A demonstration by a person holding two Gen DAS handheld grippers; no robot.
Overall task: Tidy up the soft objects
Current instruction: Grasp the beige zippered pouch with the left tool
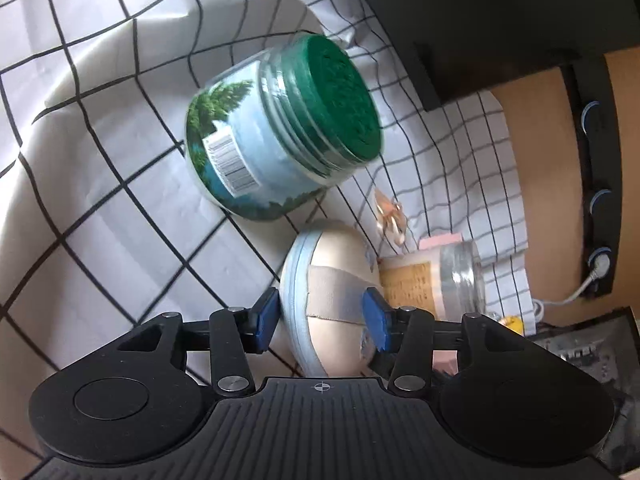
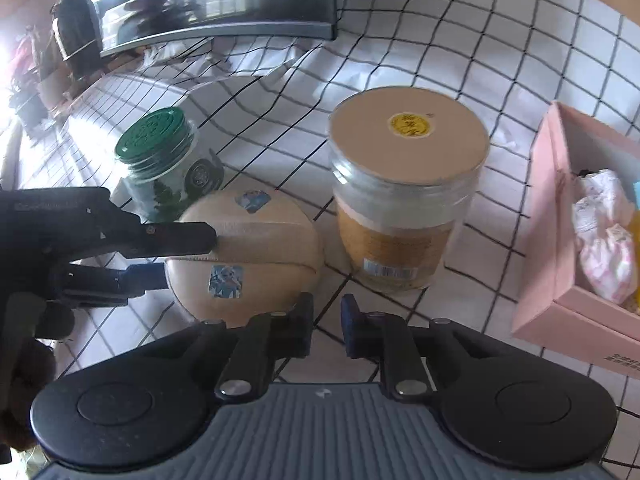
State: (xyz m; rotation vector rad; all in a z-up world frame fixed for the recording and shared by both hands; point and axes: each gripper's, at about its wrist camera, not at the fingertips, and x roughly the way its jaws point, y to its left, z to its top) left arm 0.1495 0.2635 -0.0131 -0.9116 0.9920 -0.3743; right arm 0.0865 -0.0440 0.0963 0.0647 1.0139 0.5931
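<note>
Checked cloth (image 2: 400, 40) is covering the bench; left gripper (image 1: 322, 318) is clamping the round beige cushion (image 2: 244, 256), right gripper (image 2: 326, 330) fingers sitting narrow, holding nothing.

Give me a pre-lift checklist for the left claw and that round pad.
1. Left claw straddles the pad: ok.
2. Pads pressing firmly: cannot tell.
3. Right claw empty, nearly closed, off the pad: ok.
4. Tan-lid jar stands close beside the pad: not ok, may get bumped.
5. Green-lid jar behind, apart: ok.
6. Pink box open to receive: ok.
</note>
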